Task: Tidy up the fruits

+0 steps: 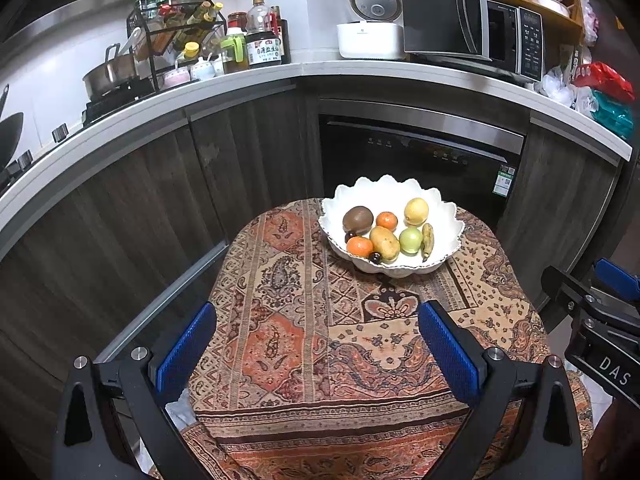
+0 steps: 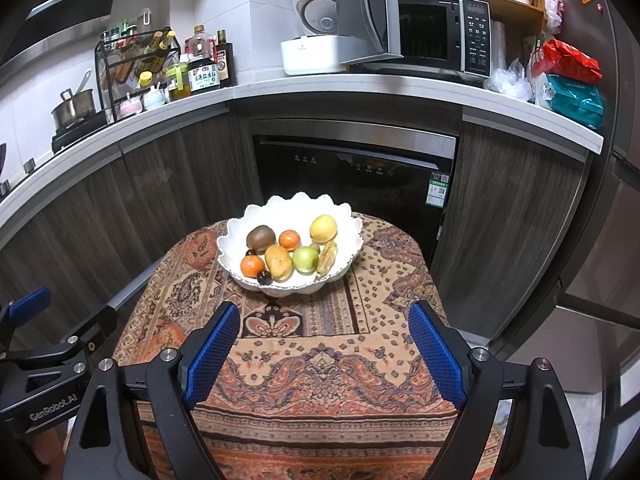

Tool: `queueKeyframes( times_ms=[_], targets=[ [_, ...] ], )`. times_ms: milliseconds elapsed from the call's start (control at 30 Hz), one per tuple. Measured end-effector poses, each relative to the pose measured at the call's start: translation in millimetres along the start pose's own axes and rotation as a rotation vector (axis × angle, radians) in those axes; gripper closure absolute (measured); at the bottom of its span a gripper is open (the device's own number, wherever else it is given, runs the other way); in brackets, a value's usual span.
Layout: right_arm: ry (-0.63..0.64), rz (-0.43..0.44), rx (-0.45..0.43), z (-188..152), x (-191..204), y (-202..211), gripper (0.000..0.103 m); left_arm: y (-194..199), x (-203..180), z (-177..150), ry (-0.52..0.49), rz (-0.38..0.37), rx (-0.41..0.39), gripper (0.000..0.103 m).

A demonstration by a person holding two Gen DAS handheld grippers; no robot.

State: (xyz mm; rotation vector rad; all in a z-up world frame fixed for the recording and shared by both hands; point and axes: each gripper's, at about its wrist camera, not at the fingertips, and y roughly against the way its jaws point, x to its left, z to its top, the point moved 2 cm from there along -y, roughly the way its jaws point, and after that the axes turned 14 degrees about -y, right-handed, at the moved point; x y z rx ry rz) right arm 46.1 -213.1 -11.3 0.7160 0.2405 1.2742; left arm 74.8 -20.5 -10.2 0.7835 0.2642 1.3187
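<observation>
My left gripper and right gripper both hover with fingers spread wide and empty over the patterned tablecloth, well short of the white scalloped bowl (kiwi, oranges, lemon among its fruits) at the table's far edge.

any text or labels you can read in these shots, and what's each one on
"DAS": right gripper body, cut off at the frame edge.
"GenRobot.AI": left gripper body.
Soy sauce bottle: Chinese label, too blurred to read.
Microwave panel: button texts too small.
Dishwasher: green sticker and panel icons unreadable.
Teal packet: print too small.
Rice cooker: small mark, unreadable.
</observation>
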Motion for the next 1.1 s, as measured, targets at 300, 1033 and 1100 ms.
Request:
queueKeyframes(
  times_ms=[300, 1033, 1100],
  targets=[
    [-0.003, -0.004, 0.005, -3.2, 1.2, -1.2, 0.016, -3.0, -1.9, -0.3, 0.001, -0.008, 0.011, 0.000],
    [-0.020, -0.012, 0.032, -4.5, 6.2, -14.9, 0.016, -16.6, -3.7, -1.8, -0.002, -0.017, 0.026, 0.000],
    [-0.021, -0.013, 0.036, -4.3, 6.6, -17.3, 0.016, -19.9, -3.6, -2.8, -0.004, -0.019, 0.030, 0.000]
  ],
)
